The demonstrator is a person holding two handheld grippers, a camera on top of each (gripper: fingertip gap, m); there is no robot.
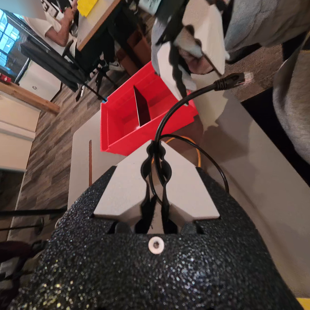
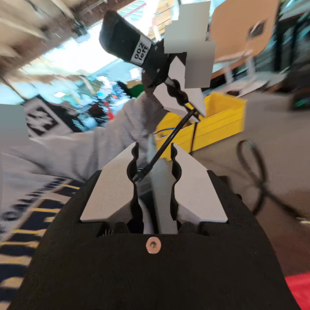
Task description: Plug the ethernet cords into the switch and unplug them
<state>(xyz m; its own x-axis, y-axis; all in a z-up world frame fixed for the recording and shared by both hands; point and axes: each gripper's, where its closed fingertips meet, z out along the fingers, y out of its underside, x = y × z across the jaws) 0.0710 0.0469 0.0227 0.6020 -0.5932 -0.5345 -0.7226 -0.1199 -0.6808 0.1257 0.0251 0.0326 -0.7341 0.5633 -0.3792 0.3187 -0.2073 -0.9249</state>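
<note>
Black ethernet cord (image 1: 169,115) plug (image 1: 234,80) points toward right hand-held gripper (image 1: 182,55).

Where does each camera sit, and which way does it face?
Left wrist view: on the left tongs, shut on the black ethernet cord; faces the red bin on the white table; right tongs beyond.
Right wrist view: on the right tongs, open; faces the left tongs, grey sleeve and yellow bin.
Shared: the cord, both tongs.
</note>
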